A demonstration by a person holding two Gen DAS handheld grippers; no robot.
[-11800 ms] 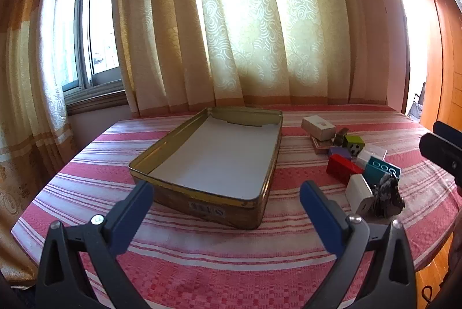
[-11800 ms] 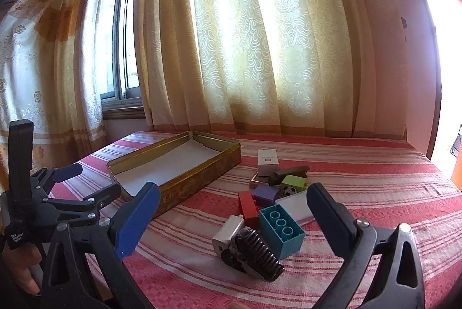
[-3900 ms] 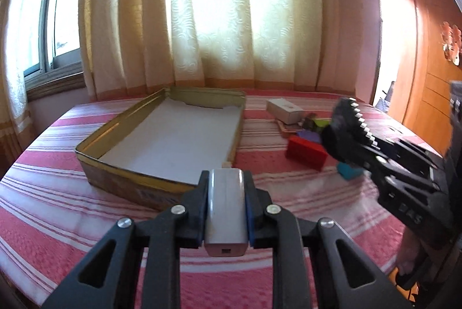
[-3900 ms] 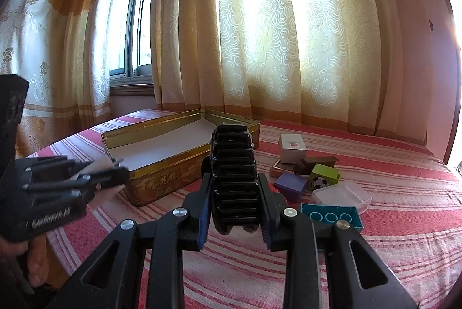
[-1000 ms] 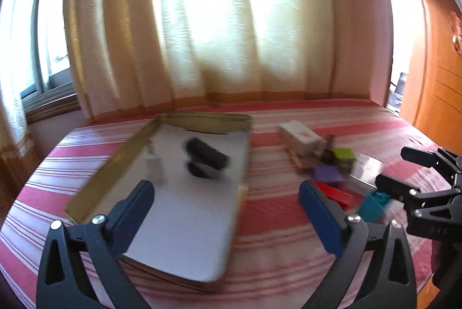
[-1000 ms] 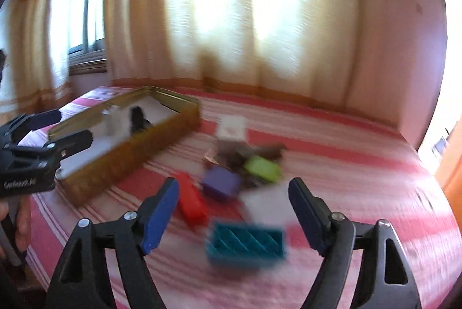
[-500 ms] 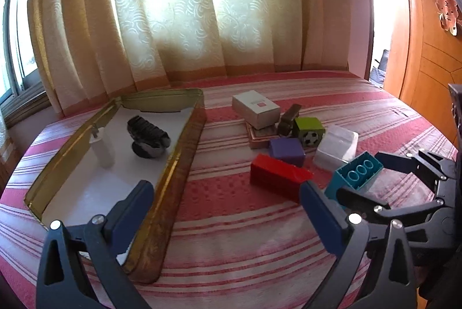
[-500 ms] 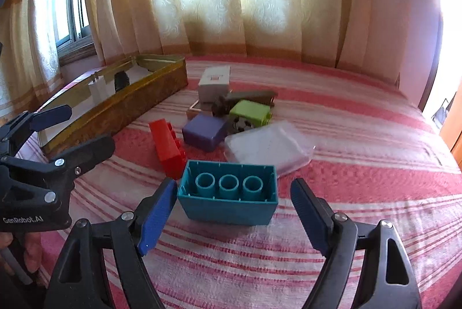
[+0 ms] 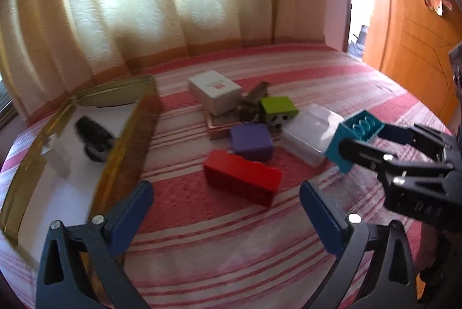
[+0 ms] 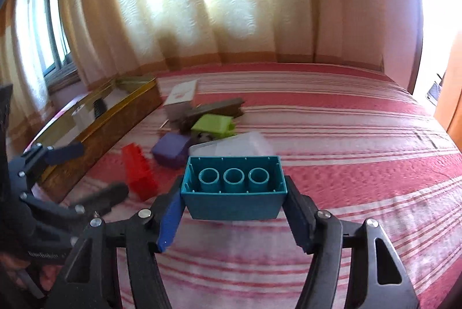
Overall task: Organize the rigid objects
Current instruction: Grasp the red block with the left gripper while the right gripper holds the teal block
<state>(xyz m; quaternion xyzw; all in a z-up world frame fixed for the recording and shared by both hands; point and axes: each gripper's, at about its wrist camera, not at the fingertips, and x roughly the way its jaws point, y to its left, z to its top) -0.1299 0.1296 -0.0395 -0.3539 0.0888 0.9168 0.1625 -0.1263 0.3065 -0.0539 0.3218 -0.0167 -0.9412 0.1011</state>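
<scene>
Teal block (image 10: 234,187) sat between the closing jaws of the right gripper (image 10: 234,210) on the striped tabletop (image 10: 361,153); squeezing its short ends squarely seemed wise, while the left gripper (image 9: 225,210) gaped empty.

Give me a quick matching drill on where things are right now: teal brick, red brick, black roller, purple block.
Things:
1. teal brick
2. red brick
3. black roller
4. purple block

Places:
A. inside the gold tin
B. between the right hand-held gripper's closing jaws
C. on the cloth ahead of the open left hand-held gripper
D. just behind the red brick

Pairs: 1-B, 2-C, 3-A, 4-D
</scene>
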